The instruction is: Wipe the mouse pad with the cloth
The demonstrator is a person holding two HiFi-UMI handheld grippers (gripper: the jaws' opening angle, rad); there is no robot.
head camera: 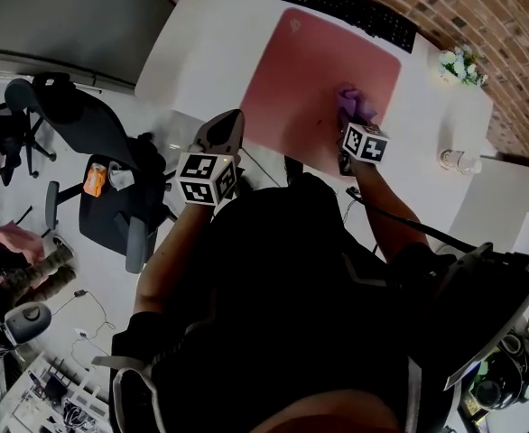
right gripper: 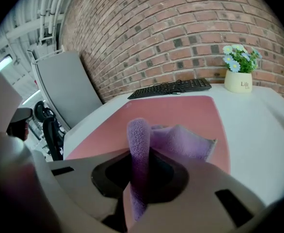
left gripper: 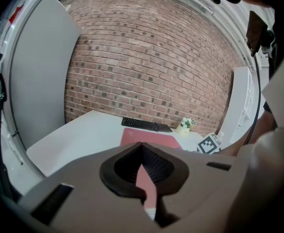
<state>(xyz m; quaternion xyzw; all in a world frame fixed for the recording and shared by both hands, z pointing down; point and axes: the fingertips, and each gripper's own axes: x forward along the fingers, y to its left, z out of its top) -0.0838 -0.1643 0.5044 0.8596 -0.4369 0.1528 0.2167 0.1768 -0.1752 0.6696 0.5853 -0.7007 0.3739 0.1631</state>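
white desk [head camera: 201, 52] under pink mouse pad [head camera: 310, 70], right tongs [right gripper: 138, 178] pinching purple cloth [right gripper: 181, 142]

Place: an office.
Counter: a white counter [head camera: 201, 52] stands against a bare brick wall [head camera: 490, 7].
On the counter: a black keyboard [head camera: 348, 9] lies along the wall side, a pink mouse pad [head camera: 323, 75] just in front of it, and a small pot of flowers [head camera: 459, 64] toward the right end.
Left of the counter: a black swivel chair [head camera: 97, 142] stands on the floor, with a grey partition panel [head camera: 57, 16] behind it.
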